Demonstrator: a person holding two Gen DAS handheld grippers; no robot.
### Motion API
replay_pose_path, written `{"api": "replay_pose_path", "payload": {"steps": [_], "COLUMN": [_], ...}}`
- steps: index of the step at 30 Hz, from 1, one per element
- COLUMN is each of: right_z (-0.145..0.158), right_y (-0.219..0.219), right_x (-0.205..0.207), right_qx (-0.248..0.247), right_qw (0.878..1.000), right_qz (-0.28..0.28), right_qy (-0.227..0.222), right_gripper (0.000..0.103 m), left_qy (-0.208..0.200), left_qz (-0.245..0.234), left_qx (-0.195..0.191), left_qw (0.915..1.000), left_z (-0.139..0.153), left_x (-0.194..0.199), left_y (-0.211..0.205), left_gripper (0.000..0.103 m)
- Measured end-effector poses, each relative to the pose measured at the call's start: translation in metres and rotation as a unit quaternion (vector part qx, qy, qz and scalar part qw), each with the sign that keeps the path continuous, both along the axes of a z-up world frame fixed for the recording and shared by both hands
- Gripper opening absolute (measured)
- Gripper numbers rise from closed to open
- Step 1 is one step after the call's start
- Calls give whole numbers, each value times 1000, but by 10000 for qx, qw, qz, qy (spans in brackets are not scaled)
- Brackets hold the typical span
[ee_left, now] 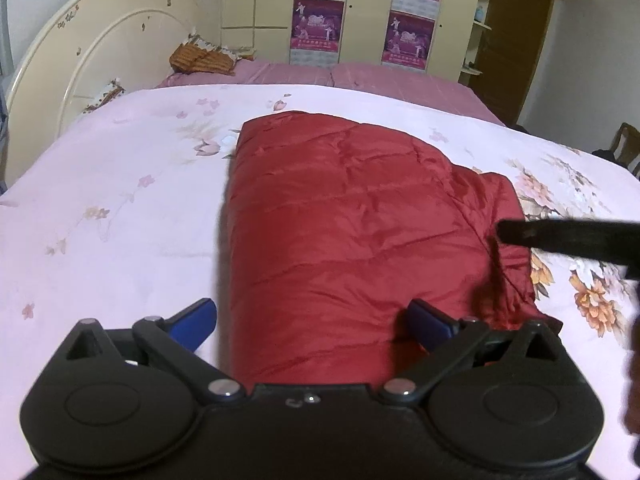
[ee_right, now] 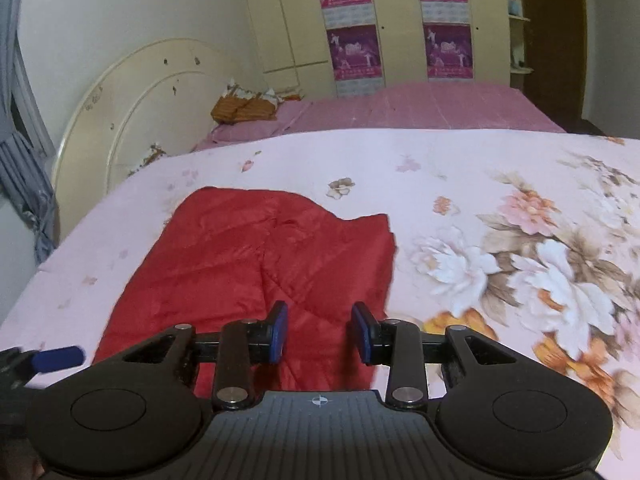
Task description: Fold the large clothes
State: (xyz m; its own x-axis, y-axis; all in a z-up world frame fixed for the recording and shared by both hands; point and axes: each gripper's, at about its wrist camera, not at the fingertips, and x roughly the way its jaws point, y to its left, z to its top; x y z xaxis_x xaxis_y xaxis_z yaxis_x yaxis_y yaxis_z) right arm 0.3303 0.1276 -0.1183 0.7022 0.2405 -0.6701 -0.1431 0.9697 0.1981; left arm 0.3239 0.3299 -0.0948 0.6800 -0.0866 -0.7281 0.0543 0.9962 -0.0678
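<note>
**Red jacket folded on the bed, both grippers free**

While you hold both grippers over the bed (ee_left: 120,200), the red jacket (ee_left: 352,220) lies folded into a thick block on the floral pink quilt (ee_right: 500,208), its near edge just under your tools. Your left gripper (ee_left: 316,320) has its fingers (ee_left: 196,320) spread wide, one off the jacket's left side and one over the red cloth, neither pressing on it. Your right gripper (ee_right: 320,332) has its fingers (ee_right: 280,330) partly apart with nothing between them, the jacket showing through the gap below. A loose flap of the jacket sticks out toward the big flowers. Behind stand a cream headboard (ee_left: 80,48) and a wardrobe (ee_right: 400,20).
</note>
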Motion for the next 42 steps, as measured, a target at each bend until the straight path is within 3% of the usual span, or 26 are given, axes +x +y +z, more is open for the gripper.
{"api": "replay_pose_path", "payload": {"steps": [2, 8, 14, 20, 22, 23, 32, 35, 42], "right_z": [-17, -45, -24, 9, 19, 24, 64, 80, 109], "right_y": [6, 11, -1, -22, -29, -33, -71, -80, -92], "right_x": [8, 17, 4, -77, -110, -127, -270, -306, -368], "right_qx": [-301, -608, -503, -33, -3, 45, 122, 94, 133], "right_qw": [9995, 9977, 9981, 9995, 9994, 9993, 9981, 9971, 9943], "right_qz": [-86, 128, 273, 319, 326, 323, 432, 477, 456], "right_qy": [86, 288, 245, 56, -87, -178, -415, -583, -953], "right_gripper": [35, 35, 35, 39, 75, 77, 77, 77, 77], "left_qy": [-28, -26, -62, -61, -106, -151, -546, -608, -836], "left_qz": [18, 183, 413, 663, 665, 660, 373, 554, 945], "left_qx": [-15, 1, 110, 88, 98, 140, 301, 170, 267], "left_qw": [10000, 9998, 9991, 9977, 9977, 9976, 9974, 9965, 9916], "left_z": [0, 4, 20, 38, 44, 48, 88, 102, 125], "left_x": [-2, -10, -38, -90, -109, -122, -237, -266, -311], "left_y": [-1, -5, -13, -26, -33, -38, -71, -75, -77], "left_gripper": [101, 102, 103, 103, 103, 103, 103, 103, 103]}}
